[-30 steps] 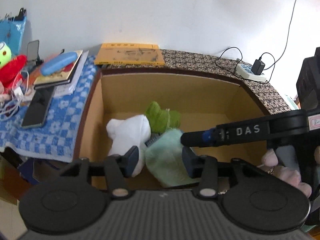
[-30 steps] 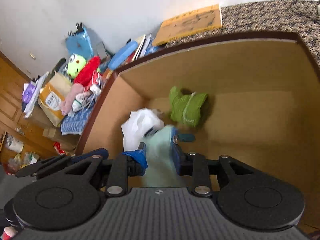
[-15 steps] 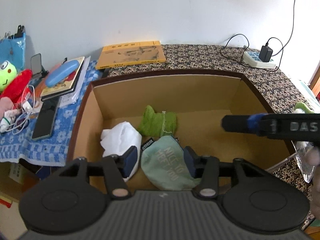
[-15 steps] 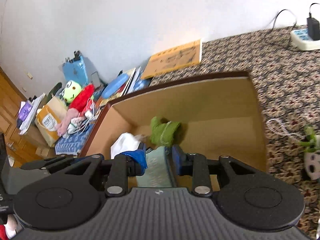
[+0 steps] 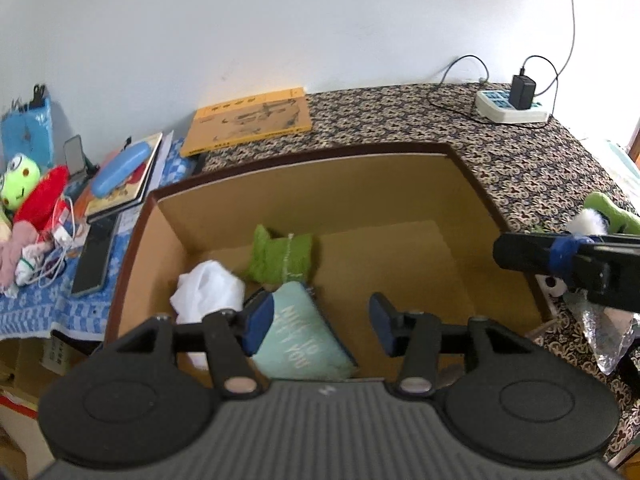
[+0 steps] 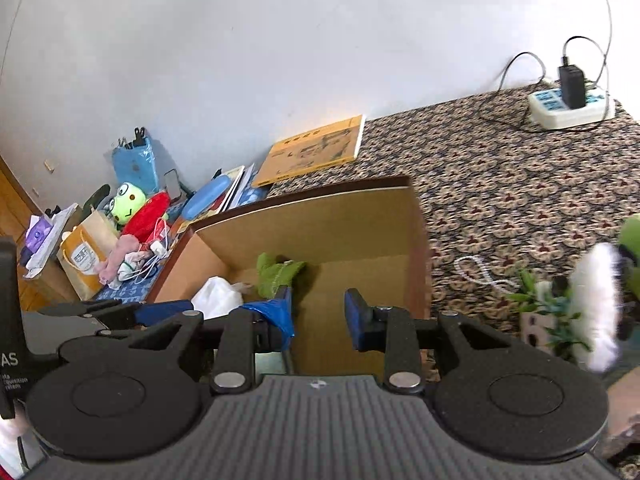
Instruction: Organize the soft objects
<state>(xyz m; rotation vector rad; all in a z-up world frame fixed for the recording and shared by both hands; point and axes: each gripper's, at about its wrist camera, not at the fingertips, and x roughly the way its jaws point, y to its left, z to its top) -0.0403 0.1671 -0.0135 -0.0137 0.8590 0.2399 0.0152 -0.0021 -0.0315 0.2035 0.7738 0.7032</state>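
An open cardboard box [image 5: 360, 184] holds a green cloth item [image 5: 282, 254], a white soft item [image 5: 208, 292] and a mint pouch with white lettering [image 5: 304, 336]. My left gripper [image 5: 320, 320] is open and empty above the box's near side. My right gripper [image 6: 318, 316] is open and empty over the box's [image 6: 320, 216] near right part; its finger shows in the left wrist view [image 5: 532, 256]. A green and white plush [image 6: 600, 300] lies on the patterned cloth right of the box, also in the left wrist view [image 5: 604, 212].
A yellow book [image 5: 250, 120] lies behind the box. A power strip with a charger [image 5: 512, 104] sits at the back right. Left of the box are books, a blue case [image 5: 118, 170], a phone [image 5: 96, 260], cables and a frog plush [image 5: 20, 176].
Both grippers have risen and pulled back out of the box. The right gripper let go of the mint pouch, opened wider and swung right, bringing the green and white plush into view.
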